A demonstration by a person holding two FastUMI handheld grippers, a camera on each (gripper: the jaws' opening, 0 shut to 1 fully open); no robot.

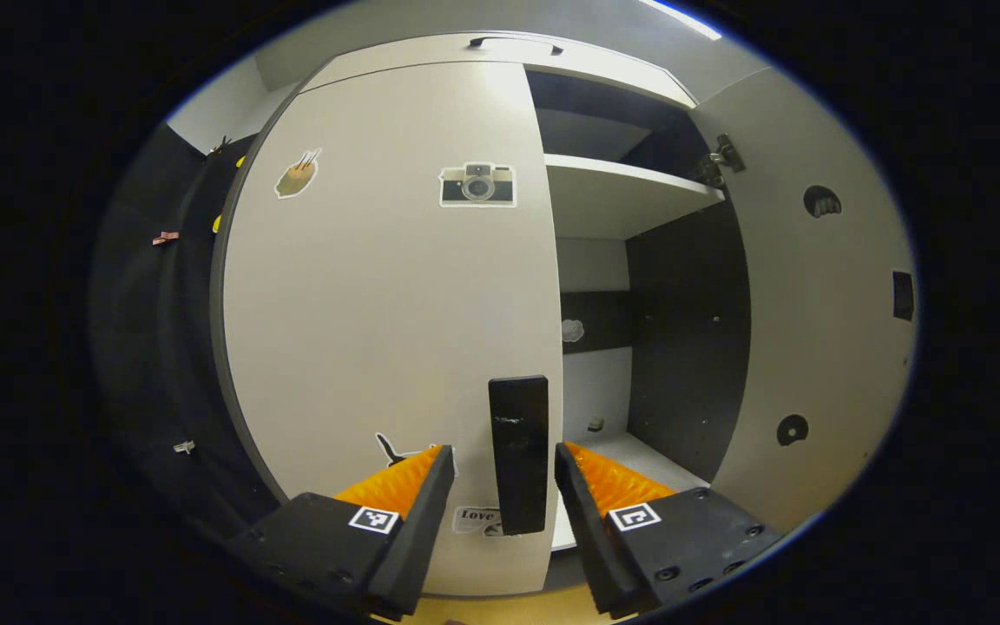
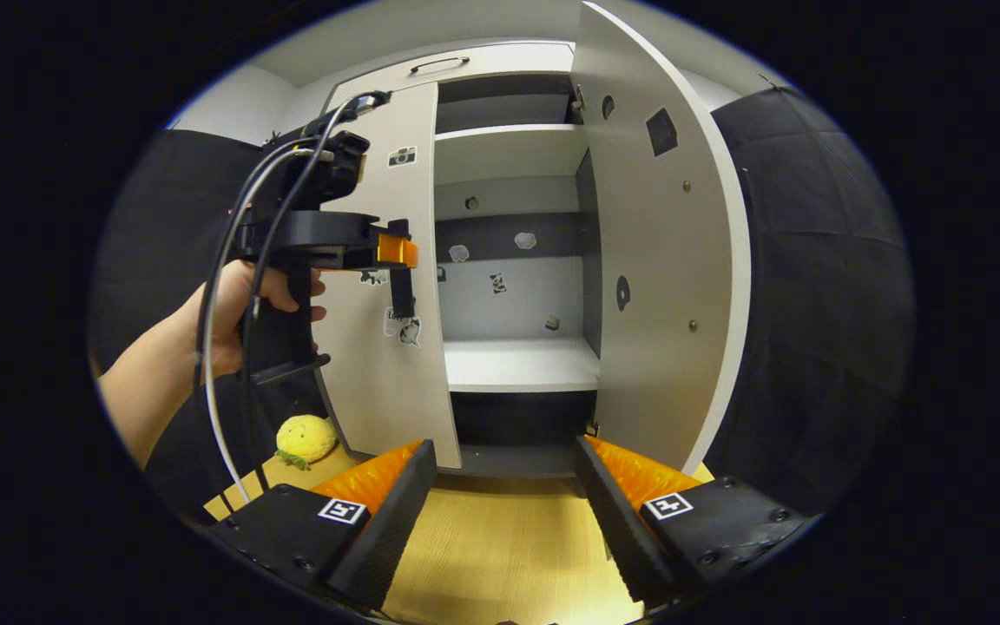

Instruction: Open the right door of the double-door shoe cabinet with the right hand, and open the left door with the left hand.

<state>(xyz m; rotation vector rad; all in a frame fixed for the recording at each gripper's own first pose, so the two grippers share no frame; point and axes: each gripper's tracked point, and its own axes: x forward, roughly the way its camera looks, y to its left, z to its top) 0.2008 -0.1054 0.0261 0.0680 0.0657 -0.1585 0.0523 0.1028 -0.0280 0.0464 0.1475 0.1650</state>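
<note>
White board makes up the shoe cabinet, which stands on a pale wooden floor against the booth's dark wall. Its right door is swung wide, turned edge-on to the opening, with its inner face and hinge hardware showing. The left door is shut flat across the left half of the cabinet front, and carries stickers, among them a camera sticker near its top. A black bar handle stands upright along the left door's free edge, close to the middle of the cabinet front.

In the left gripper view, the left claw is spread, one finger on each side of that handle; a gap shows on both sides, so neither finger presses on it. Past the door's edge the open half shows a white shelf above and a dark side panel beneath.

In the right gripper view, the right claw is spread and empty, held low before the cabinet's bottom edge, over the floor. Farther off on the left side of that view, a hand grips the left gripper's body, cables looping from it, with its fingers reaching the left door's handle. A yellow plush toy lies on the floor by the cabinet's left bottom corner.
</note>
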